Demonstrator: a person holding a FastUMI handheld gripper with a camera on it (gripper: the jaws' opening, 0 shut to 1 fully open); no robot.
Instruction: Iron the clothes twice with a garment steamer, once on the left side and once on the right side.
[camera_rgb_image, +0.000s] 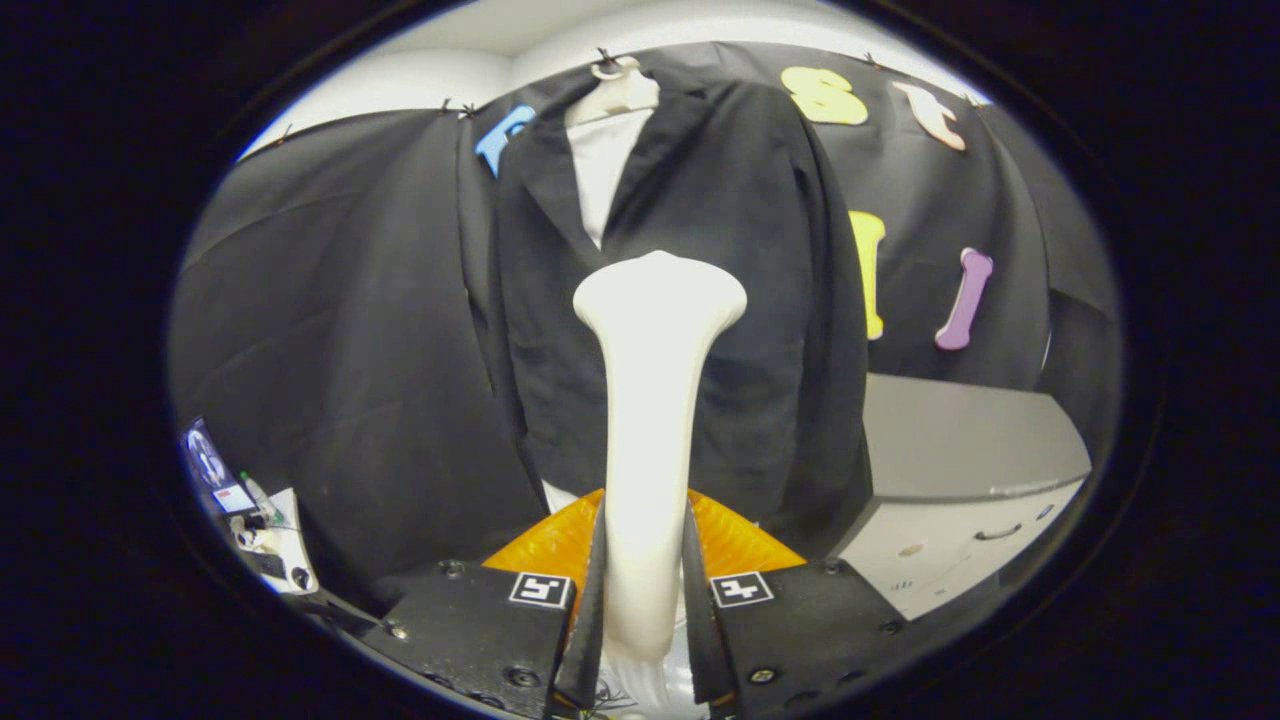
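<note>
The claw (645, 600) is pinching the steamer (655, 400) by its handle: both fingers press flat on either side of the white stem, which runs straight out ahead of them and flares into a broad head at the far end. Held this way, along the line of the fingers, the head faces the jacket (700, 300), which I judge is the point: a push or sweep of the claw carries the steam face over the cloth.

The jacket hangs upright on a pale hanger (615, 85) beyond the fingers, open at the collar over a white shirt (600, 170). Hanging lets the fabric fall flat for steaming. The head sits in front of the jacket's middle, roughly on the opening between its two front panels; whether it touches the cloth cannot be told.

Just under the stem, between the fingers and the jacket hem, lies something orange and ribbed (740, 545); what it is cannot be told.

To the right of the claw stands a grey cabinet (960, 470) serving as a worktop, with a closed drawer, so its contents are hidden. To the left, low down, is a small clutter of gear (250, 520), too small to name
</note>
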